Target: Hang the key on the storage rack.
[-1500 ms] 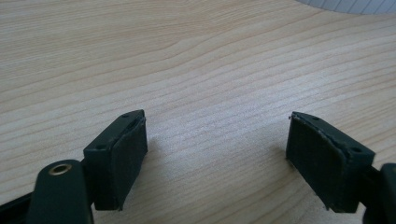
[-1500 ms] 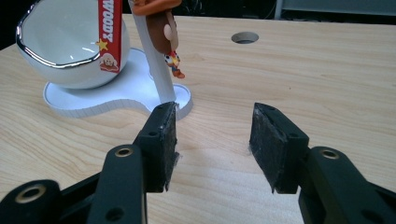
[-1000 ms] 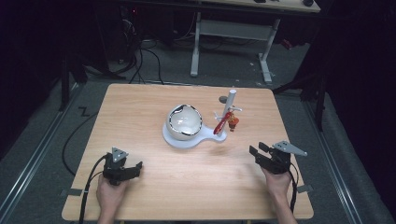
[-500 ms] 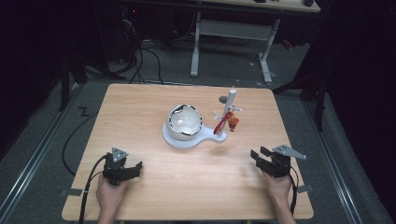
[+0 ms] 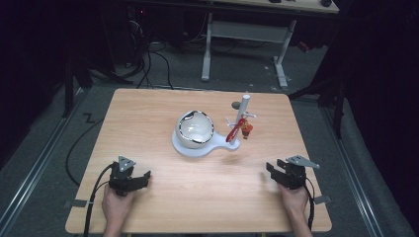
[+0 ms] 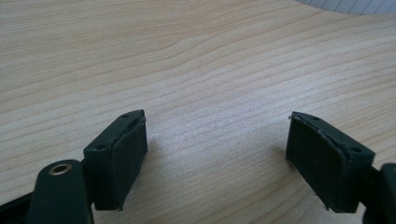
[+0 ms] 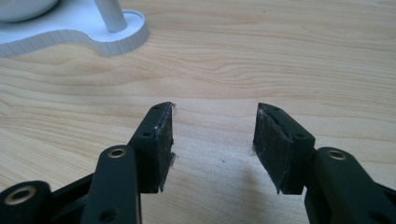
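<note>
A white stand base [image 5: 200, 147] lies mid-table and carries a shiny white bowl [image 5: 194, 128] and an upright white post [image 5: 241, 113] with red hanging pieces [image 5: 237, 131] on it. My left gripper [image 5: 141, 178] rests low at the front left of the wooden table [image 5: 148, 113], open with bare wood between its pads [image 6: 125, 154]. My right gripper [image 5: 272, 169] sits low at the front right, open and holding nothing; its jaws have just been opening. In the right gripper view, the stand base [image 7: 84, 35] and the post [image 7: 109, 14] lie ahead, beyond its fingertips [image 7: 159, 144].
The table's front edge runs just behind both hands. A second desk frame [image 5: 242, 44] stands on the floor beyond the far edge, and cables [image 5: 148, 64] trail on the floor at the left.
The right gripper has sunk toward the tabletop and drifted slightly toward the front. The left gripper has kept still.
</note>
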{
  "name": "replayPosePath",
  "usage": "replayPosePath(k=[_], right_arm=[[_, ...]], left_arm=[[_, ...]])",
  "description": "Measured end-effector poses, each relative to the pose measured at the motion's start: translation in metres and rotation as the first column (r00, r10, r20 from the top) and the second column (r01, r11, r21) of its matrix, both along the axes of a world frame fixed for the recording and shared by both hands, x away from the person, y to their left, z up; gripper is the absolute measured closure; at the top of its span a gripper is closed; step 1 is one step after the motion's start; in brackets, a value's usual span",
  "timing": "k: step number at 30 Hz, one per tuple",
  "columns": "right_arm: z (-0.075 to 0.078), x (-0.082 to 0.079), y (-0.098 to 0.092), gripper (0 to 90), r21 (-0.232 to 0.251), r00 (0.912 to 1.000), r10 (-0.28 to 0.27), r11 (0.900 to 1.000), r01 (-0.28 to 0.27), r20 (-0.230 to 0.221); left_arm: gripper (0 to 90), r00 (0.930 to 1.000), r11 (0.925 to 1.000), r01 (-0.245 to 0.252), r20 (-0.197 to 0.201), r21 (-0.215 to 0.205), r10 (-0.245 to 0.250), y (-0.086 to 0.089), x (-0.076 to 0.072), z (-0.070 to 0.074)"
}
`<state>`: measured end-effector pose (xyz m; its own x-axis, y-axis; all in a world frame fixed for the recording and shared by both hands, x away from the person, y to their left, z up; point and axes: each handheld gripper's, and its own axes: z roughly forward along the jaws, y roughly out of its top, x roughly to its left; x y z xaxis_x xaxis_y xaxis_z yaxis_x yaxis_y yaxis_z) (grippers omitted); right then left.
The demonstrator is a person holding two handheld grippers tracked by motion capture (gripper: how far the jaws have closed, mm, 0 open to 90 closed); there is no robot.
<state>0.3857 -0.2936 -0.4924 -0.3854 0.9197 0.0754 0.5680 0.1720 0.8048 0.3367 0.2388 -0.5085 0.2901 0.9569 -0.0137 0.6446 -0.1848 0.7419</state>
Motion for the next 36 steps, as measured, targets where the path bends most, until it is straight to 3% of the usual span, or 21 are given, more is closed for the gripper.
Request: replayPosePath(k=[20, 24, 28, 36], right_arm=[[-0.0078, 0.0077, 0.0028, 45.3, -0.084, 0.999, -0.028, 0.996, 0.025, -0.035], [-0.0091, 0.0102, 0.0031, 41.4, -0.113, 0.9972, -0.031, 0.993, 0.023, -0.067], [-0.0092, 0.0099, 0.0051, 39.6, -0.132, 0.9973, -0.034, 0.991, 0.026, -0.065], [-0.0094, 0.0082, 0.0058, 36.7, -0.131, 0.9959, -0.058, 0.99, 0.048, -0.069]], left_arm=[[21.3, 1.0, 1.0, 0.0, 0.0, 0.0, 0.0, 0.0, 0.0, 0.0], [21.3, 1.0, 1.0, 0.0, -0.001, 0.001, 0.0, 0.0, -0.0001, 0.0001], [21.2, 1.0, 1.0, 0.0, -0.001, 0.001, 0.0, 0.0, -0.0003, 0.0001], [21.2, 1.0, 1.0, 0.0, -0.001, 0.0, 0.0, 0.0, -0.0007, 0.0]])
